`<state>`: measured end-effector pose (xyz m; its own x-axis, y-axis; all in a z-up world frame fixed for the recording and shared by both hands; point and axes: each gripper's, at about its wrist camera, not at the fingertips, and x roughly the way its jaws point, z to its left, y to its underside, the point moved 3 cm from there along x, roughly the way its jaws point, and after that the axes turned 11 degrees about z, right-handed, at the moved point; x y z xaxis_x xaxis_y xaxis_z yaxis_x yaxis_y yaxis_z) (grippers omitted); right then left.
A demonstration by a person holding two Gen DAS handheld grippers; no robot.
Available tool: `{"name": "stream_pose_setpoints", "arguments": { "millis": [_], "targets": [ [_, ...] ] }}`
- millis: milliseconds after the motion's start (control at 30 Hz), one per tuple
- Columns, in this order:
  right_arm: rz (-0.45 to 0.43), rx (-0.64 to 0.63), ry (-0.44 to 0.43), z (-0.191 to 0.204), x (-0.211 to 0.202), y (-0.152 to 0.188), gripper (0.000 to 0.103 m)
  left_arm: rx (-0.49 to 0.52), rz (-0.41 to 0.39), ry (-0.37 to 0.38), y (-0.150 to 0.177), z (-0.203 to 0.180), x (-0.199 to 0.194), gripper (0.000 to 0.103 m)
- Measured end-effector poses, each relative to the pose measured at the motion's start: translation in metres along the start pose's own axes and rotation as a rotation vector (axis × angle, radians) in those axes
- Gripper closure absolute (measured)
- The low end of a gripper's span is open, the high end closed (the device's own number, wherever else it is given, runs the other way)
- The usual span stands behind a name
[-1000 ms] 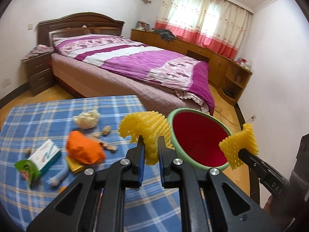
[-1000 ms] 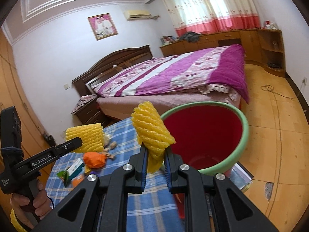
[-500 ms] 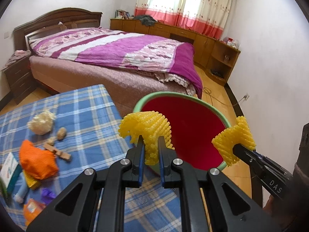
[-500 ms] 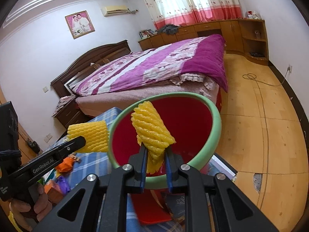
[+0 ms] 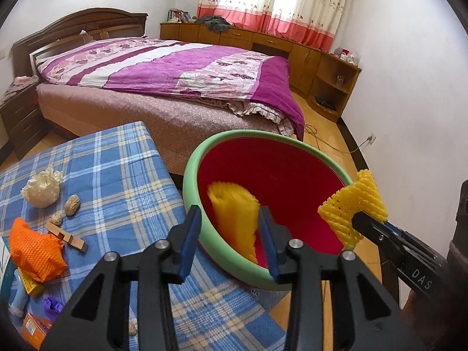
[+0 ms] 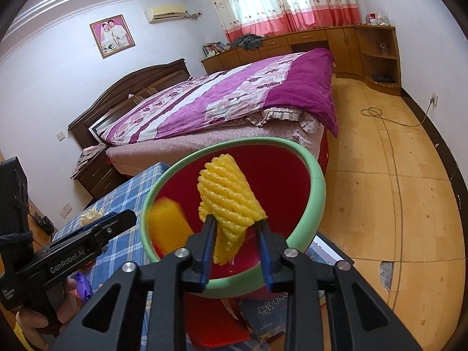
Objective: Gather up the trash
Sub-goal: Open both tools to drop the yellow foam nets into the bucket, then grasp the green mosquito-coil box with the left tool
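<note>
A red bin with a green rim [image 5: 190, 181] [image 6: 318, 187] stands beside the blue plaid table. My left gripper [image 5: 231, 231] is open above its near rim; a yellow foam net [image 5: 234, 213], blurred, is falling from it into the bin, also seen in the right wrist view [image 6: 166, 222]. My right gripper [image 6: 235, 234] has its jaws spread over the bin, with a second yellow foam net [image 6: 228, 204] still between the fingers; it also shows in the left wrist view [image 5: 351, 204].
On the plaid table [image 5: 117, 175] lie a crumpled white wrapper [image 5: 42, 187], peanut shells [image 5: 71, 204], a wooden clip [image 5: 67, 237], an orange foam net [image 5: 35, 251] and small boxes. A bed [image 5: 175, 82] stands behind; wooden floor [image 6: 395, 175] at right.
Both grippers moved from the table to above the bin. The left gripper opened and dropped its yellow net. The right gripper's jaws have spread apart.
</note>
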<state>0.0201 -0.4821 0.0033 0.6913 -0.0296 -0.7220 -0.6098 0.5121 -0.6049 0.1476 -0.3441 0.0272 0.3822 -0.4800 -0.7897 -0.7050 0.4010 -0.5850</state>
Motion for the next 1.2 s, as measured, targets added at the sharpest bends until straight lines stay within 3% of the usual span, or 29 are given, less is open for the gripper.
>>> {"name": "stream_pose_setpoints", "arguments": {
  "millis": [333,633,1200],
  "targets": [
    [-0.012,-0.001,-0.001,0.002,-0.003,0.0,0.046,-0.032,-0.004,0.007,0.005,0.007,-0.012,0.062],
    [-0.029,-0.01,-0.012,0.012,-0.017,0.002,0.043,-0.075,-0.018,0.007,0.017,0.018,-0.036,0.062],
    [-0.036,-0.068,-0.071,0.056,-0.045,0.02,0.038,-0.163,-0.065,-0.061,0.051,0.059,-0.098,0.062]
  ]
}}
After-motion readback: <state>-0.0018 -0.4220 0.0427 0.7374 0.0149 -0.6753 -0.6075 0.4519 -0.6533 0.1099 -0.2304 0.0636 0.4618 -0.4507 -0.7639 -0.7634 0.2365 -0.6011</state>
